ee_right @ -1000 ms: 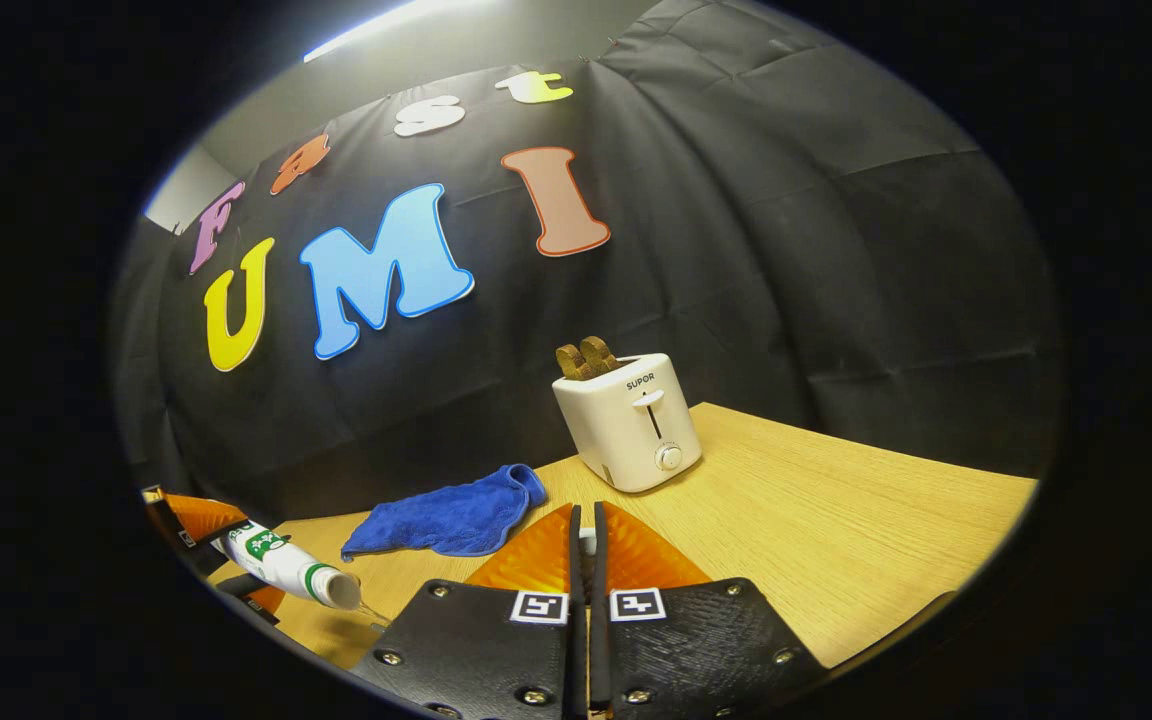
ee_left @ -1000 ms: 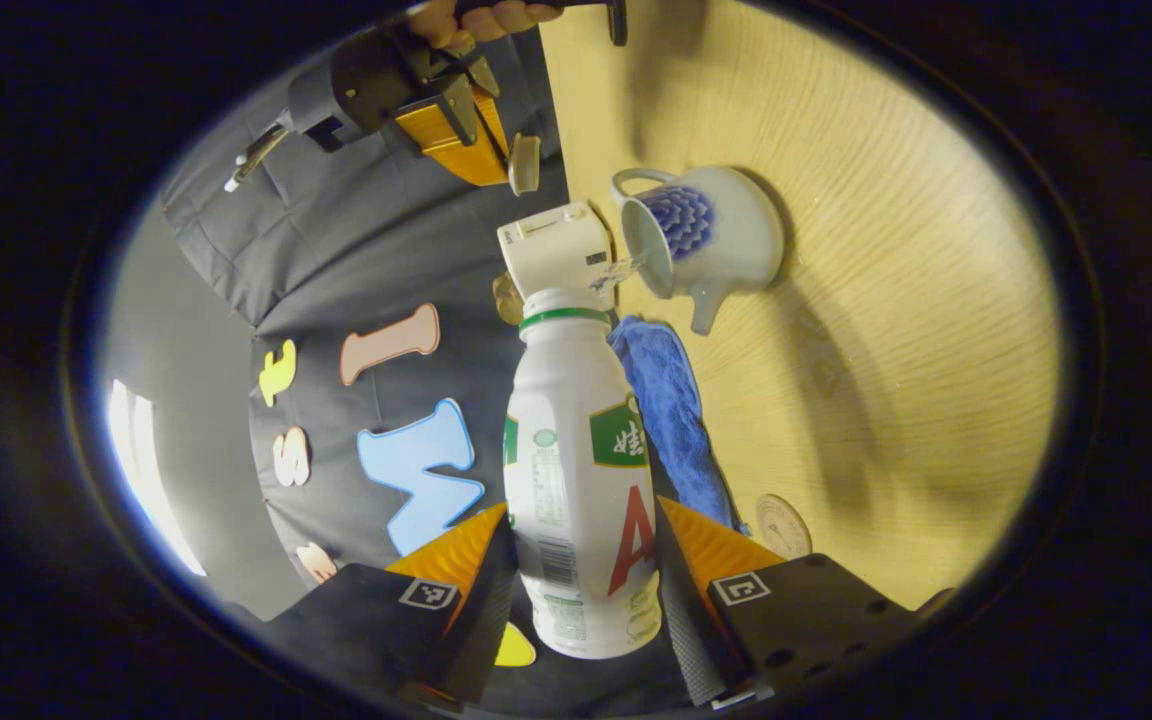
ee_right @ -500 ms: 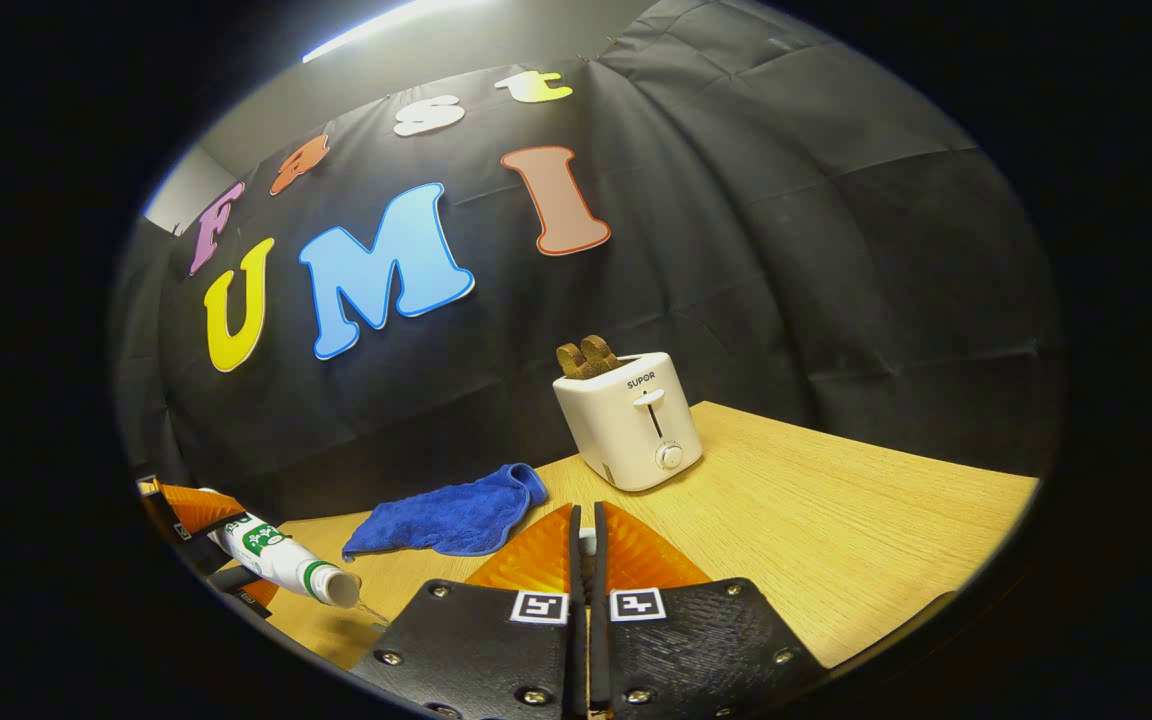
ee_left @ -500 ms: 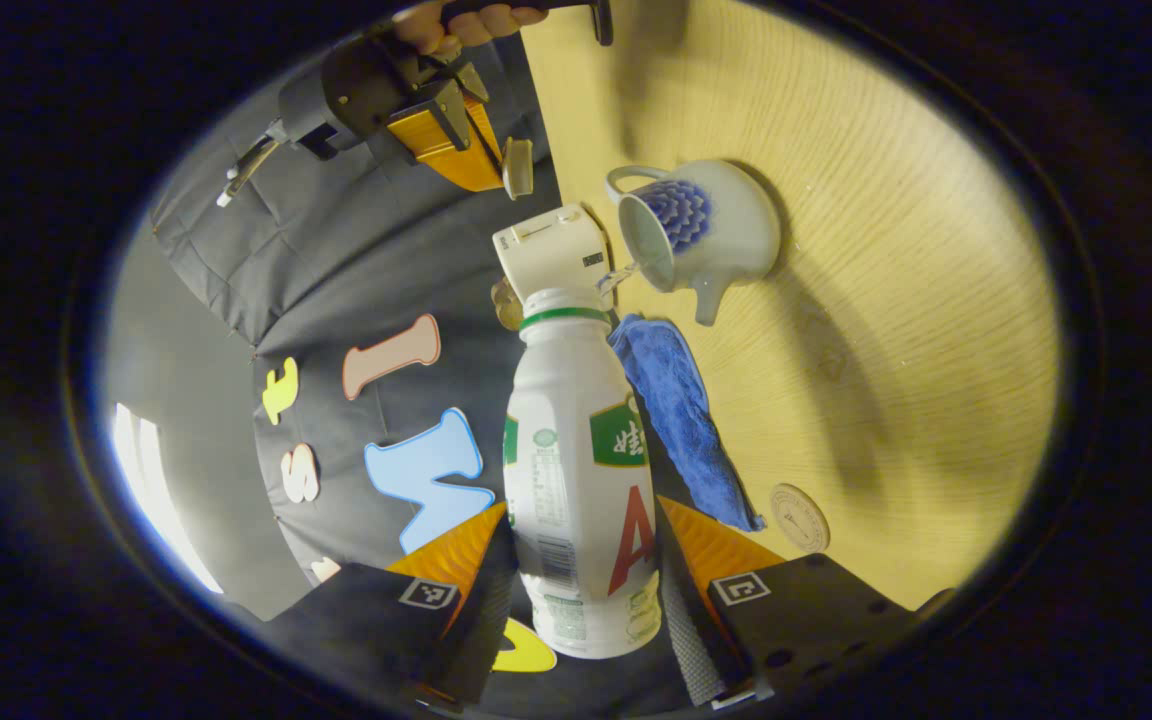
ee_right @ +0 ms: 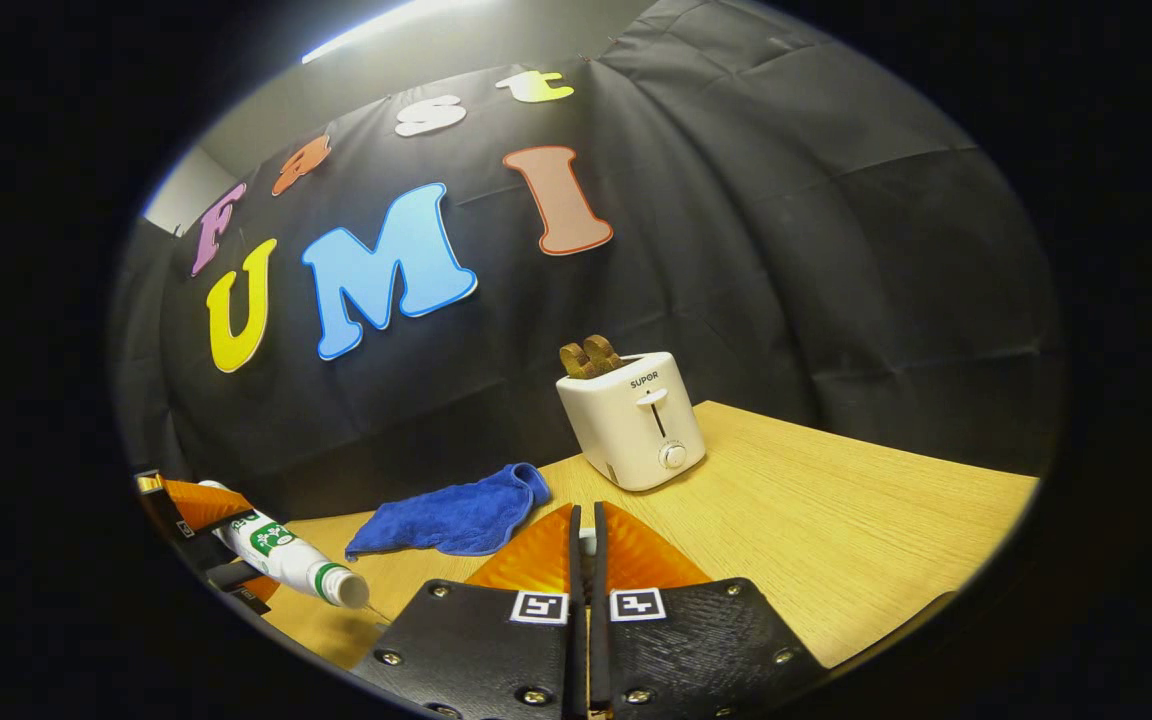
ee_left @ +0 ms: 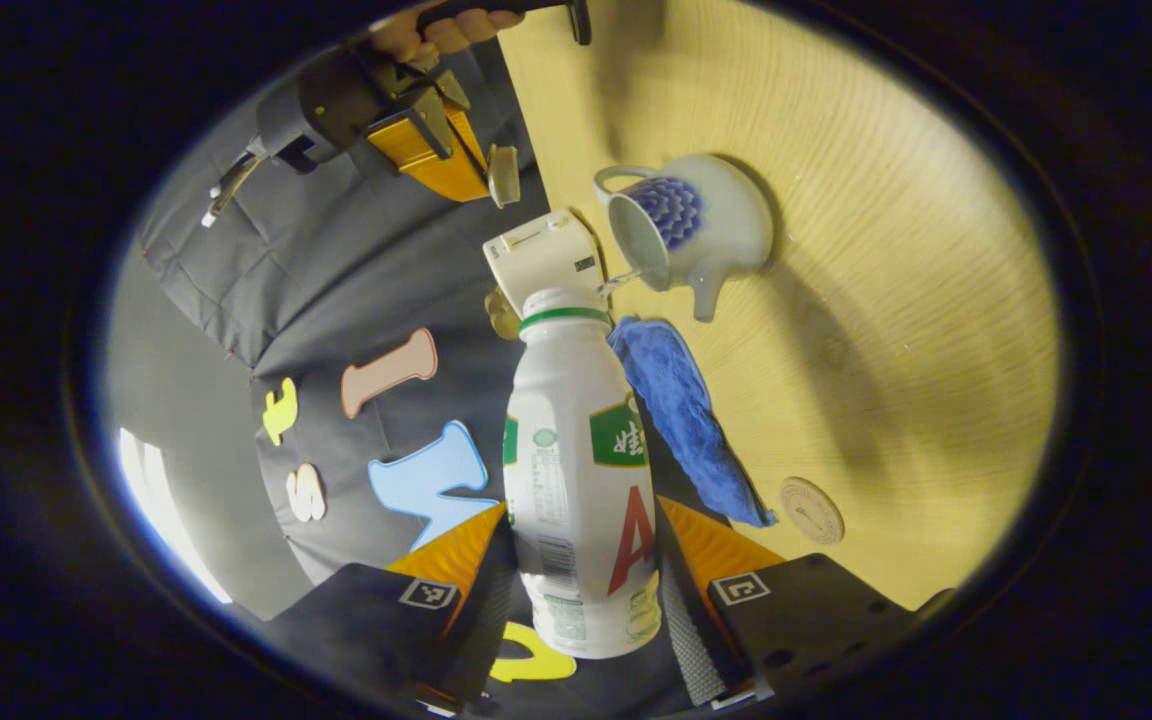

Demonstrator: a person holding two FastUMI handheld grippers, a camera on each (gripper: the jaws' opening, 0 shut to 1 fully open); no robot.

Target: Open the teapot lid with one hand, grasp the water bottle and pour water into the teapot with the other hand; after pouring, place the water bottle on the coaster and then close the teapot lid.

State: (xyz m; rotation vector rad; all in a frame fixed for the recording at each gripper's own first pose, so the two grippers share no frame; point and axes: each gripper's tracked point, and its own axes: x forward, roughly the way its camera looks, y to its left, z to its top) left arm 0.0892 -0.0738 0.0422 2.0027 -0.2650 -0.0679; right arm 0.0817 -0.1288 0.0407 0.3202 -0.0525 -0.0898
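My left gripper [ee_left: 581, 512] is shut on a white water bottle [ee_left: 576, 450] with a green neck ring, tipped toward the teapot. A thin stream of water [ee_left: 621, 280] runs from its mouth into the open white-and-blue teapot [ee_left: 706, 225] on the wooden table. A round coaster [ee_left: 812, 510] lies on the table beside the blue cloth. Up and off to one side of the teapot, a hand holds my right gripper [ee_left: 481, 175], shut on the teapot lid [ee_left: 503, 175]. In the right gripper view the right gripper [ee_right: 584, 512] stands shut, and the tilted bottle [ee_right: 286, 560] shows at lower left.
A white toaster [ee_right: 633, 420] with toast in its slots stands at the back of the table [ee_right: 836, 520]. A crumpled blue cloth [ee_right: 451, 515] lies to its left, between toaster and coaster. The black booth wall rises right behind them.
The left gripper view has swung slightly, so the teapot and coaster sit a bit further left and lower. The bottle stays tilted and edges slightly right. The right gripper has stayed put.
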